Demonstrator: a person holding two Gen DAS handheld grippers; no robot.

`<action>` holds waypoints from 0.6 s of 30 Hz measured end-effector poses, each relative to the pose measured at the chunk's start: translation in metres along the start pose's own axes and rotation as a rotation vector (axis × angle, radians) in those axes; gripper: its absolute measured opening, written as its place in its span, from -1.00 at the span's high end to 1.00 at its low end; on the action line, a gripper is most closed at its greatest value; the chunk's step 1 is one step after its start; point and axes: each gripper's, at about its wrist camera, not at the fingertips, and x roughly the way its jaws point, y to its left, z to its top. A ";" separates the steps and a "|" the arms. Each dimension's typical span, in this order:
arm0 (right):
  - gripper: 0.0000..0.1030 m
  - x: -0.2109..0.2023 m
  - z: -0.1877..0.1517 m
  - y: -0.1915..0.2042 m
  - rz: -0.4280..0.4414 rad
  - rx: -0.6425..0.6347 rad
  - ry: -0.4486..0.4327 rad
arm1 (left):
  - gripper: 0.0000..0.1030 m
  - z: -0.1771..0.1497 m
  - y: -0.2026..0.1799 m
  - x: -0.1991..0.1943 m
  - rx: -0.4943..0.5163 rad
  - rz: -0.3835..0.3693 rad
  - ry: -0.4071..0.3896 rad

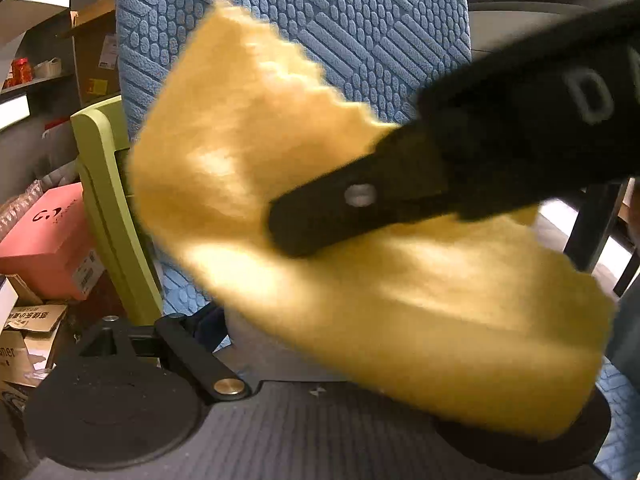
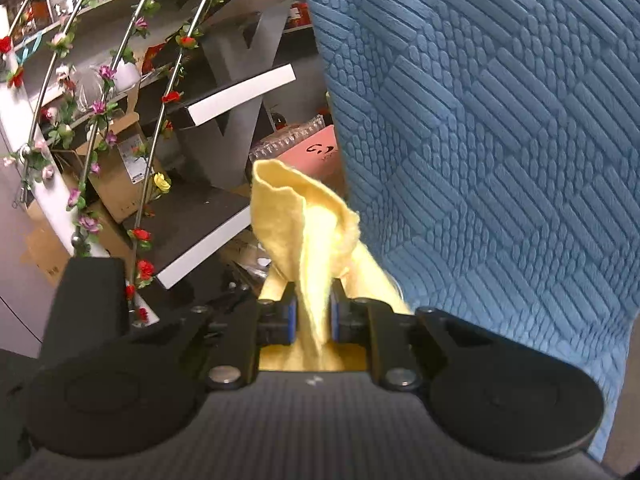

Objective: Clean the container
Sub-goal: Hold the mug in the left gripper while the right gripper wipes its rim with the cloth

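A yellow cloth (image 1: 280, 168) fills the middle of the left wrist view, blurred. My right gripper (image 1: 288, 224) reaches in from the right there, a black finger lying across the cloth. In the right wrist view my right gripper (image 2: 313, 312) is shut on the yellow cloth (image 2: 304, 220), which bunches up between the blue pads (image 2: 293, 316). My left gripper's own fingertips are hidden behind the cloth; only its base linkage (image 1: 200, 360) shows. No container is in view.
A blue textured fabric (image 1: 320, 20) hangs behind the cloth, also in the right wrist view (image 2: 500, 140). A green chair frame (image 1: 108, 200), a pink box (image 1: 52, 240) and cardboard boxes sit left. Shelves with flower garlands (image 2: 100, 100) stand left.
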 end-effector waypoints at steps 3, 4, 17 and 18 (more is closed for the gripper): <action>0.71 0.000 0.000 -0.002 0.015 0.013 0.000 | -0.77 -0.002 -0.008 -0.004 0.000 0.000 -0.001; 0.71 0.000 -0.001 -0.003 0.021 0.017 -0.001 | -0.77 -0.003 -0.010 -0.006 -0.001 -0.001 -0.003; 0.71 -0.008 -0.004 -0.014 0.049 0.063 -0.008 | -0.77 -0.020 -0.028 -0.024 -0.005 -0.015 -0.018; 0.71 -0.007 -0.004 -0.015 0.040 0.054 -0.015 | -0.77 -0.021 -0.030 -0.026 -0.004 -0.016 -0.019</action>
